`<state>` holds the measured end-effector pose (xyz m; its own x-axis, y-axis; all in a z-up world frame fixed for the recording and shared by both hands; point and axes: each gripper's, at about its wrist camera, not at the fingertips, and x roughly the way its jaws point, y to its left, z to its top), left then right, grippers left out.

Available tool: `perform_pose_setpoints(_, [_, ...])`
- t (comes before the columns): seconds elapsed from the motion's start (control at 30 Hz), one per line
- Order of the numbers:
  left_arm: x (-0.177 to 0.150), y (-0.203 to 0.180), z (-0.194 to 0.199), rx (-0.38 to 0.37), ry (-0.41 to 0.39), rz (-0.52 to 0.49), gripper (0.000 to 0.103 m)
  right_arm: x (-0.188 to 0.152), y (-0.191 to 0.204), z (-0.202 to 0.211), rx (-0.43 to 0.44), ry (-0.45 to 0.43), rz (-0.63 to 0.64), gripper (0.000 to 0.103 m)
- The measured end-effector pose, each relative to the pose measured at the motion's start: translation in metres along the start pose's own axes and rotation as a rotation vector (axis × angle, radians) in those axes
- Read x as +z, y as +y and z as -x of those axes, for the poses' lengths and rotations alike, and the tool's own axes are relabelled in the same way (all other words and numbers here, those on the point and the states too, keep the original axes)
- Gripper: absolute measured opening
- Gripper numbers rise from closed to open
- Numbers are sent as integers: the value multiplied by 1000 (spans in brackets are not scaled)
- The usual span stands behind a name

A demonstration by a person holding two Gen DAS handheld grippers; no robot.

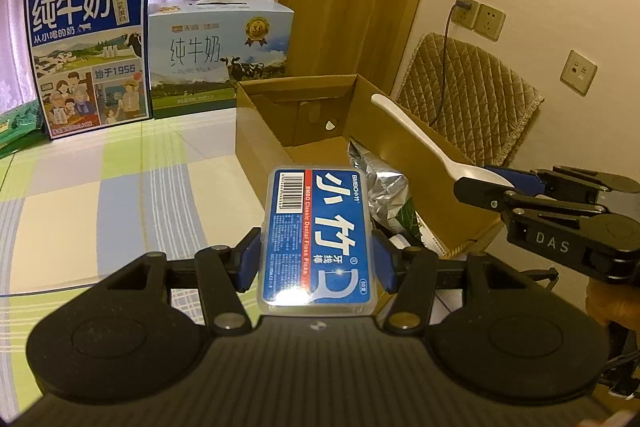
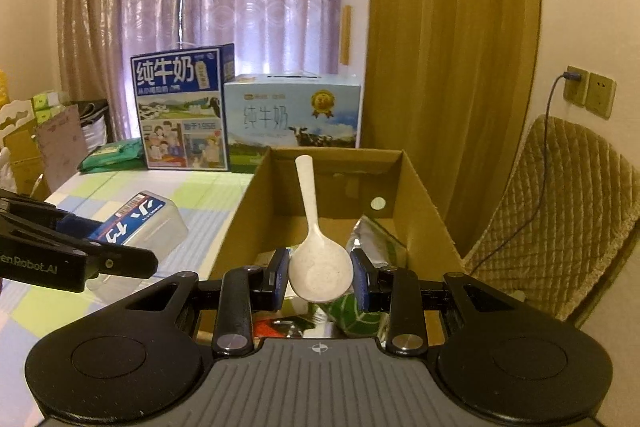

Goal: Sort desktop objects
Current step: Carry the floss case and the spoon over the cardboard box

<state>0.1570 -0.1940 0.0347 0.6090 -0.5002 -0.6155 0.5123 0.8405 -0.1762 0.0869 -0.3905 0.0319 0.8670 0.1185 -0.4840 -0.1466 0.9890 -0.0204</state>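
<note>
Floss-pick box (image 1: 318, 239): clamped lengthwise in left gripper (image 1: 316, 259), near left wall of cardboard box (image 1: 260, 131). White spoon (image 2: 316, 247): bowl pinched by right gripper (image 2: 320, 277), handle pointing far, already above the carton's opening; right arm nearer for release.

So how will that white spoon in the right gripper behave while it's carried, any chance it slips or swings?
The spoon is pinched at its bowl by the right gripper, handle free, so it may pivot. The smooth, rounded bowl probably gives the pads little flat contact and could slip. It looks thin, stiff and light, so it likely won't bend.
</note>
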Motion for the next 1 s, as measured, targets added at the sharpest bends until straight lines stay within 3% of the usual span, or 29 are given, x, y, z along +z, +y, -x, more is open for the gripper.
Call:
perform_pose_setpoints(0.63, [31,-30,-30,-52,-32,-5,51,2,-34,-13,-35,9,-37,30])
perform_pose_setpoints(1.0, [31,-42,-51,-92,-13,-9,52,2,-44,-14,-57,12,-48,30])
